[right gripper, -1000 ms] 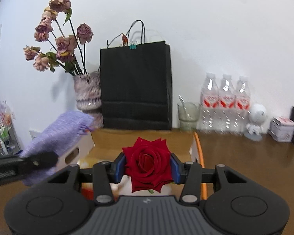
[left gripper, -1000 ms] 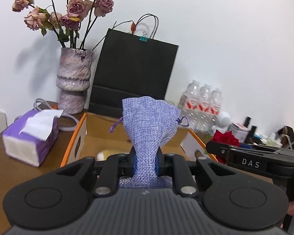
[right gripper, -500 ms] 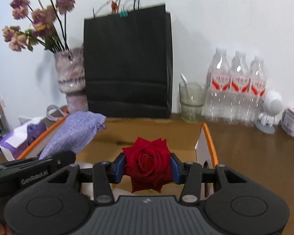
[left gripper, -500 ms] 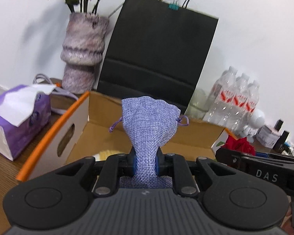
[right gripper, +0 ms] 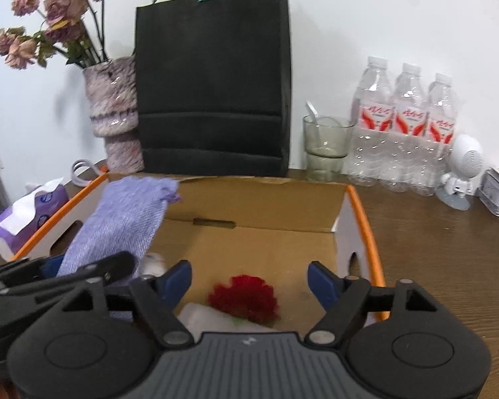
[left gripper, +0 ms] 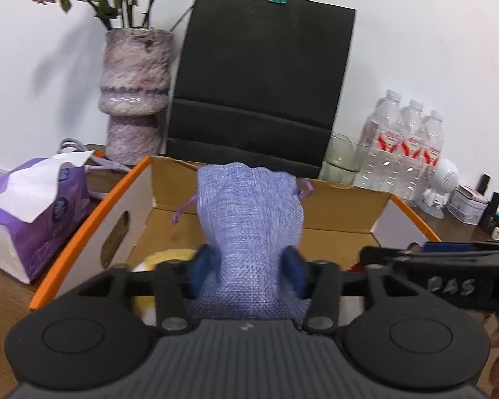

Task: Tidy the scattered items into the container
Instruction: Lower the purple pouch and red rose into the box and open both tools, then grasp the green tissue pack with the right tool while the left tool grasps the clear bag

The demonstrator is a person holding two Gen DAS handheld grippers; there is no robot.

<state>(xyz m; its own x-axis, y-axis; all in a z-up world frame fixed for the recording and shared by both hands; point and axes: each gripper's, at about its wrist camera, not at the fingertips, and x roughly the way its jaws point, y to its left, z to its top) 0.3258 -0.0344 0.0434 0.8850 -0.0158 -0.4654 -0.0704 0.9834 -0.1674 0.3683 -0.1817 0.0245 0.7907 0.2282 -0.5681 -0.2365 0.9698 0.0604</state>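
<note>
The orange-rimmed cardboard box stands open on the desk, before a black paper bag. The right hand-held gripper has just been opening; its jaws stand wide with nothing pressed between them, and the red rose lies below on the box floor beside something pale. The left hand-held gripper has also just been opening, the lilac drawstring pouch between its parted pads, above the box interior.

Black grippers, blue-padded jaws
</note>
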